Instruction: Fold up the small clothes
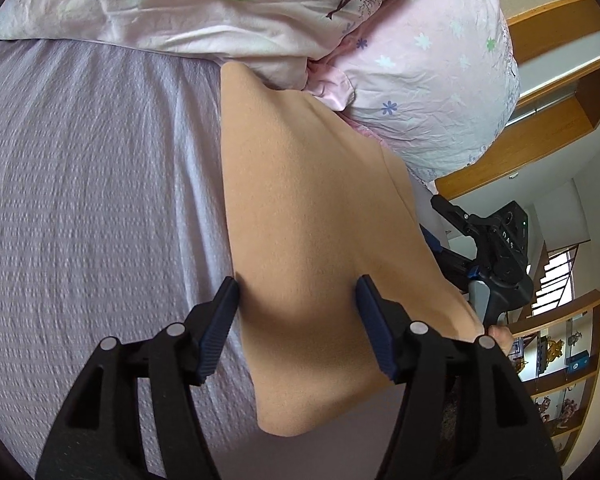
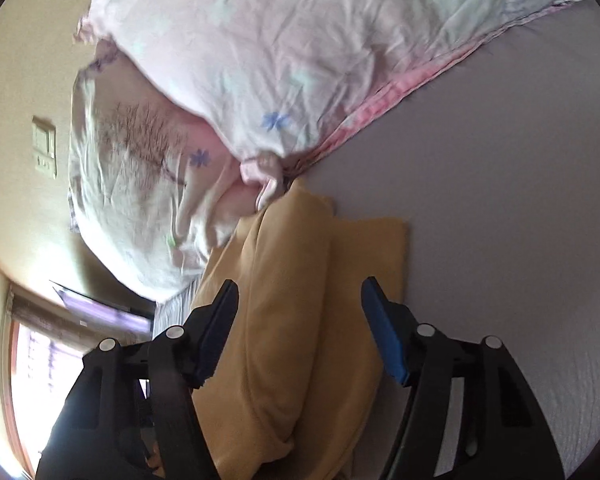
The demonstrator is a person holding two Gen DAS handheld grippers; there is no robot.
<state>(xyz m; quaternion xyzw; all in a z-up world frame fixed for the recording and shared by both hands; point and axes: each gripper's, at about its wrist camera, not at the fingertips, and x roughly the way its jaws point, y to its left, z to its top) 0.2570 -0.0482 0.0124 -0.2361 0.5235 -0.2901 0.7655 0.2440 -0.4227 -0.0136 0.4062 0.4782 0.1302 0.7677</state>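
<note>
A tan cloth lies on the grey-lilac bed sheet, its far corner under the pillows. My left gripper is open, its blue pads straddling the cloth's near part without closing on it. In the right wrist view the same cloth appears yellow and rumpled into long folds. My right gripper is open, jaws wide on either side of the folds. The right gripper's black body also shows in the left wrist view, past the cloth's right edge.
Two pink floral pillows lie at the head of the bed, touching the cloth; they also show in the right wrist view. Wooden shelves with ornaments stand beyond the bed's right side. A window and a wall switch are at left.
</note>
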